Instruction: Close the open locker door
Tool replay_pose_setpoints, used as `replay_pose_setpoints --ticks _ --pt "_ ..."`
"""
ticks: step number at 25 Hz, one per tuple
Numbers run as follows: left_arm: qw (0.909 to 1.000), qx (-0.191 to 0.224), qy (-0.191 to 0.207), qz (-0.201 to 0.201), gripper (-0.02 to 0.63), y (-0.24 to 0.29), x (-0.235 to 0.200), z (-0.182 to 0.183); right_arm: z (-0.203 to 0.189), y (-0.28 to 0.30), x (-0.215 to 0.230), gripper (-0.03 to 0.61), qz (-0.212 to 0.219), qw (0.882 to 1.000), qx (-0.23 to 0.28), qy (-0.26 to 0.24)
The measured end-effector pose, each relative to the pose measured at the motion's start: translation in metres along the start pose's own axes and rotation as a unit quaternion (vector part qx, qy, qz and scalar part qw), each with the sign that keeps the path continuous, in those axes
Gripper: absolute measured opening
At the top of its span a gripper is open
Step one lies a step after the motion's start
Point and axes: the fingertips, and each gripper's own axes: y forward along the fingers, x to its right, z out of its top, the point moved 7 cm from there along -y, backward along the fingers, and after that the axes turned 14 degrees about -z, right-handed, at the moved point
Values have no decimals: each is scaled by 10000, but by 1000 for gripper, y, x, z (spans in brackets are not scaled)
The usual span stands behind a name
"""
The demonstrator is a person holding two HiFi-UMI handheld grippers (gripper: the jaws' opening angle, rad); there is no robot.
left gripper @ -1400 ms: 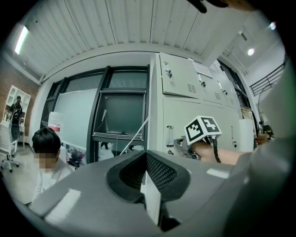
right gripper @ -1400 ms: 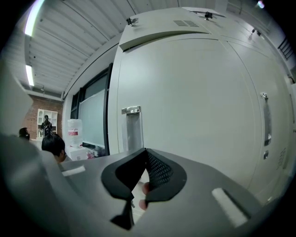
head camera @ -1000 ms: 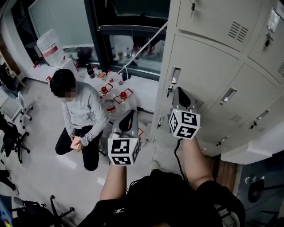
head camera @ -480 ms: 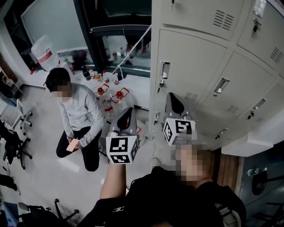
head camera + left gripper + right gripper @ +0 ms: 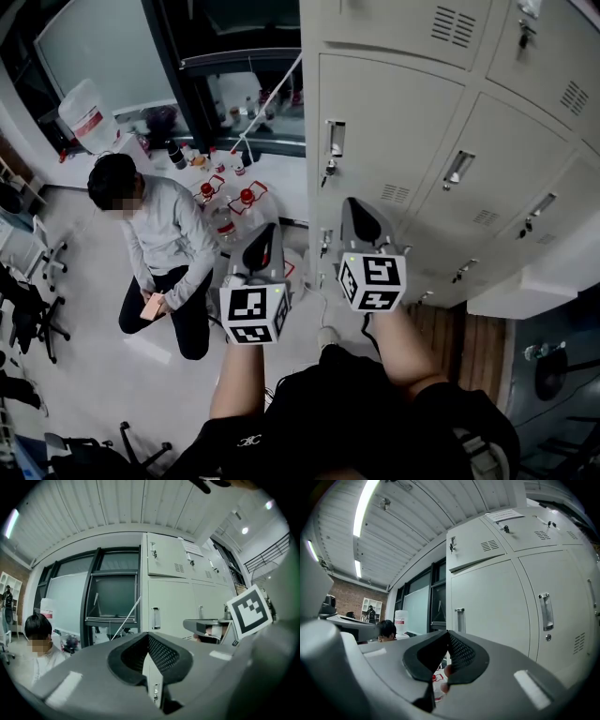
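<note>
Left gripper and right gripper are hanging pinched together, empty; locker doors are all looking flush, risking a shove on the wrong one.

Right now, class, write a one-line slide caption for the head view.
Before a bank of grey lockers, the left tongs and right tongs are held up; a person crouches at left.

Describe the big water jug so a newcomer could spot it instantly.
Left of the grey lockers runs a dark-framed window. Further left along that wall, behind the crouching person, stands the jug. It is large, pale and red-labelled, far bigger than the small red-topped bottles on the floor.
</note>
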Motion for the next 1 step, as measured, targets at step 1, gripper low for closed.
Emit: replay_pose_setpoints --ticks 1 --pt "10000 -6 13 -8 0 0 2 0 -1 -2 0 11 11 10000 -8 -6"
